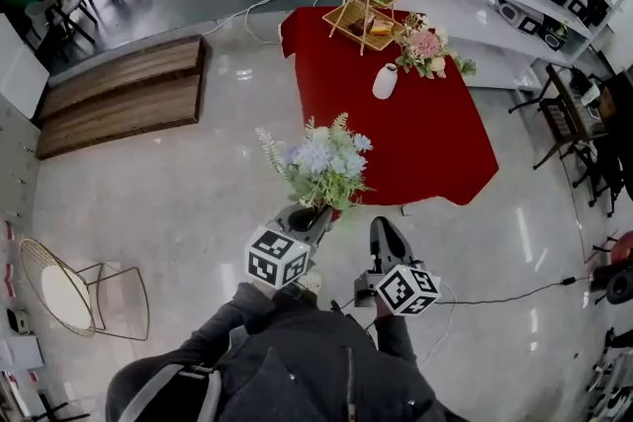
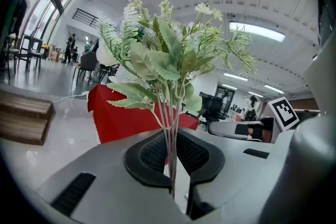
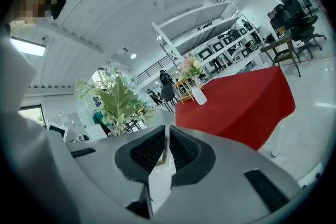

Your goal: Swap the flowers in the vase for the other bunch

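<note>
The left tongs point(image 1: 318, 217) pinch the thin stems of an upright leafy bunch of pale blue artificial flowers point(image 1: 324, 163). The right tongs point(image 1: 388, 237) are closed, empty. Farther right, the small white vase point(image 1: 385, 81) holds pink flowers point(image 1: 425, 46) on the red-clothed table point(image 1: 415, 148).

R gripper point(image 3: 167, 134): jaws together, nothing btwn. Ahead-right: red-cloth table point(image 3: 247, 107) w/ white vase point(image 3: 199, 95) on it, pink flowers point(image 3: 191, 66) close by. Green bunch point(image 3: 118, 99) at left.
</note>
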A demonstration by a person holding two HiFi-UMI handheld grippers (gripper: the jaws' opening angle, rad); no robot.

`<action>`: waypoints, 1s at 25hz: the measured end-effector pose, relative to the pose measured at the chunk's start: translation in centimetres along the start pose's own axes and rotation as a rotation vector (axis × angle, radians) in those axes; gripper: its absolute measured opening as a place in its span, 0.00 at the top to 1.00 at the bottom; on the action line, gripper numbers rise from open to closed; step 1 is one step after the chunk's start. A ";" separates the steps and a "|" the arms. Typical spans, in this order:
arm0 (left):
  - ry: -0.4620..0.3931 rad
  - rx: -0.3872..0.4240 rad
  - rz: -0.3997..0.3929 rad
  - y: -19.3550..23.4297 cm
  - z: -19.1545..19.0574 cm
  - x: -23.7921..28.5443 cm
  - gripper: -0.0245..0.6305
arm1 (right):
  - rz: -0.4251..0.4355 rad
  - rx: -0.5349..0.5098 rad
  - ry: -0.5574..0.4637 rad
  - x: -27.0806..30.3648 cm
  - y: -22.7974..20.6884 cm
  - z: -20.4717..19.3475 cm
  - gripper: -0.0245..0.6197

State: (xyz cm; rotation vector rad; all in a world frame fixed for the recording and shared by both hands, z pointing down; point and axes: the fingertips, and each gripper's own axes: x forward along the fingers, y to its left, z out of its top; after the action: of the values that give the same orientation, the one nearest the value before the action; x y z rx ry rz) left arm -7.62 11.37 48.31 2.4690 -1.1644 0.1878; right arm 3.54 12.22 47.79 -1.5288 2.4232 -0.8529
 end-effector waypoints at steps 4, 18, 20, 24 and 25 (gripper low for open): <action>0.005 -0.002 0.004 0.8 -0.1 0.1 0.92 | 0.003 0.025 -0.002 1.1 -0.3 0.0 0.92; 0.022 -0.021 -0.017 0.5 -0.6 -0.3 0.92 | 0.000 0.041 0.027 1.2 0.2 -0.5 0.92; 0.018 -0.023 -0.018 0.5 -0.5 -0.5 0.92 | 0.000 0.039 0.027 1.0 0.4 -0.4 0.92; 0.009 -0.025 -0.018 0.4 0.0 -0.5 0.92 | -0.001 0.038 0.025 0.9 0.5 -0.1 0.92; 0.009 -0.025 -0.021 0.2 0.0 -0.5 0.92 | -0.001 0.038 0.027 0.8 0.5 -0.2 0.92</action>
State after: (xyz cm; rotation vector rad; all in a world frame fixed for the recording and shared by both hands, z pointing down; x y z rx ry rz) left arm -8.13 11.59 48.19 2.4550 -1.1301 0.1764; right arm 2.72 11.77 47.80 -1.5152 2.4098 -0.9204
